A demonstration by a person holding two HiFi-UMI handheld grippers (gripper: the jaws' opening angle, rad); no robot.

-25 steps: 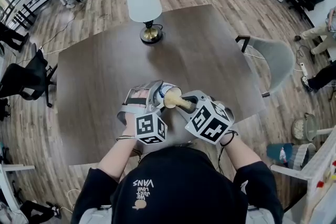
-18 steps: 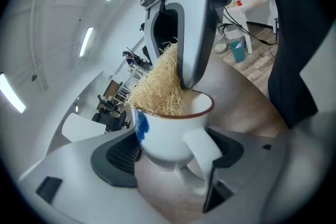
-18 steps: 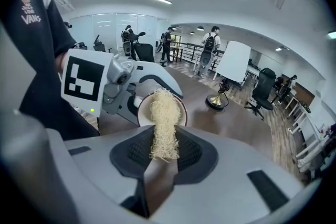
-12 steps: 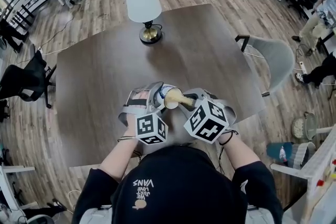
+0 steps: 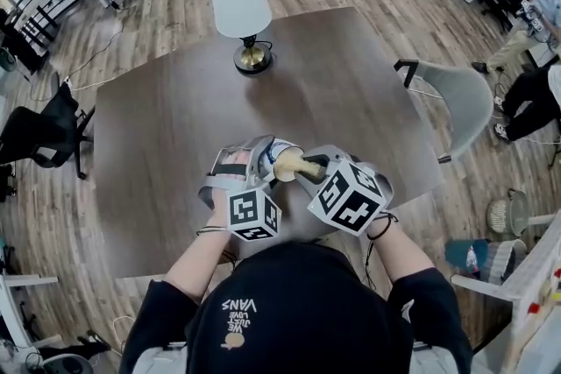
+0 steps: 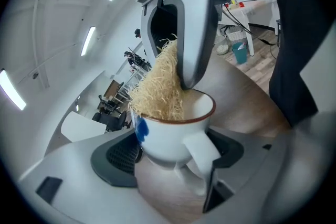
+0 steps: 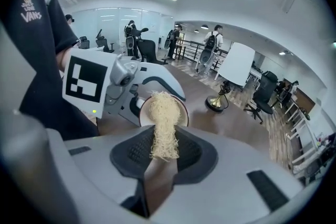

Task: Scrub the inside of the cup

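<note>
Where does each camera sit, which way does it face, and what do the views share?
Head view: on the person's head, facing steeply down at the table; both arms, the left gripper and the right gripper show.
Left gripper view: on the left gripper, looking along its jaws, clamped on the cup; the right gripper shows above.
Right gripper view: on the right gripper, looking along its jaws, shut on the scrubber, toward the cup; dark shirt at left.
Shared: all show cup and scrubber; head and right gripper views show the lamp.
</note>
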